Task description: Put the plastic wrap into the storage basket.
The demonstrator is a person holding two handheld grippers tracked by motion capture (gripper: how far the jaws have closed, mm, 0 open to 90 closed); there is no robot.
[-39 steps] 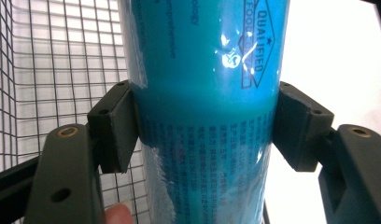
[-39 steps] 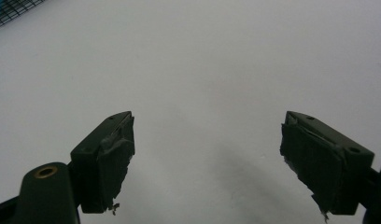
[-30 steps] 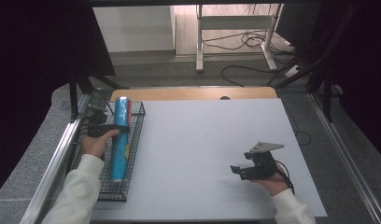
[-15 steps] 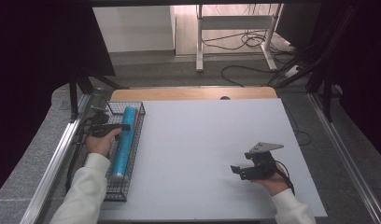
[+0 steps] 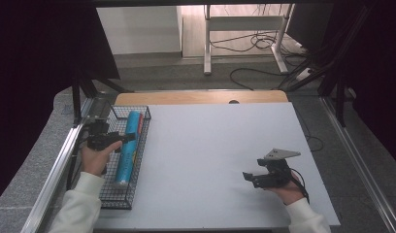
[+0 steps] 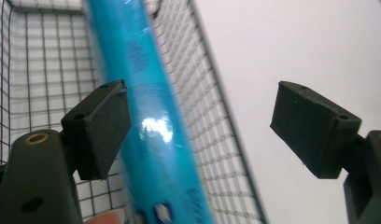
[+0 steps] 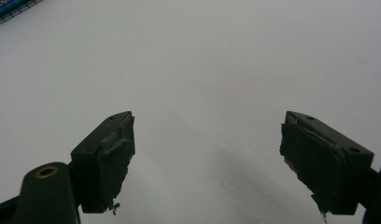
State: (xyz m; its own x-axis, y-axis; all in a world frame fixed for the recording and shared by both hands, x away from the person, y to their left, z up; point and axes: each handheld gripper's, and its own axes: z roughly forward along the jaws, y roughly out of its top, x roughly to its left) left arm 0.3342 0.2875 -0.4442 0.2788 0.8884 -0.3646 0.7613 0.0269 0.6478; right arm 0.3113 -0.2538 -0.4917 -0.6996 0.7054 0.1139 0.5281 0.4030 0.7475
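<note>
While its print blurs unreadably, the blue roll (image 6: 151,130) lies in the basket (image 6: 216,135), both grippers' jaws spread.

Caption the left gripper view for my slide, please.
Left gripper, jaws just opened, above the blue roll lying in the wire basket.

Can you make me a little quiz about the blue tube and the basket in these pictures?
1. True or false: the blue tube lies inside the wire basket.
2. Which hand-held gripper is over the basket: A left, B right?
3. Fill in: the right hand-held gripper's jaws stand ____ above the white table.

Key: 1 true. 2 A; its jaws have just been opening, and its pads are off the tube. 3 open.
</note>
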